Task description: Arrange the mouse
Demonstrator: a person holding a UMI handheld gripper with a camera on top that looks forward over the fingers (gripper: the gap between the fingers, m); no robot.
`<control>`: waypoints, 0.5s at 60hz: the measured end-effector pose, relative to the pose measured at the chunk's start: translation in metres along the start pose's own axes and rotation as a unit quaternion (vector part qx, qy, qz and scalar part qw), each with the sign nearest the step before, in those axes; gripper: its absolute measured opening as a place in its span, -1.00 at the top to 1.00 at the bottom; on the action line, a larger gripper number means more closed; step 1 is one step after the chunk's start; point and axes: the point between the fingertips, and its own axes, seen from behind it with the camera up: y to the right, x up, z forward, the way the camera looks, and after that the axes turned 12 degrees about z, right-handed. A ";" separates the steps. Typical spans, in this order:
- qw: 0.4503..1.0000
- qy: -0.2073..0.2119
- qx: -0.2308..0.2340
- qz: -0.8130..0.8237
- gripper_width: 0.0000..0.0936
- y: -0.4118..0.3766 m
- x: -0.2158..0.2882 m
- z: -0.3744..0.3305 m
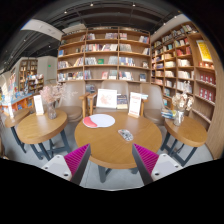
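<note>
Two pink pads mark the fingers of your tool, which stand wide apart with nothing between them. Beyond the fingers sits a round wooden tabletop. On it you have a round red-and-white mat towards the far side, and just to its right a small patterned item that may be the mouse, though you cannot tell for sure from this view. At the tabletop's far edge a white card stands upright, with an orange-framed sign beside it on the right. A second round tabletop stands to the left, carrying its own upright sign, and a third stands to the right. Tall wooden bookshelves filled with books line the wall behind and run along the right side of the room.
</note>
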 end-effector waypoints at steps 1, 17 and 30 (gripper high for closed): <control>1.000 0.001 -0.002 0.001 -0.84 0.005 0.000 0.003; 0.999 0.002 -0.039 0.011 -0.84 0.046 -0.016 0.055; 0.998 0.002 -0.063 0.016 -0.83 0.080 -0.022 0.117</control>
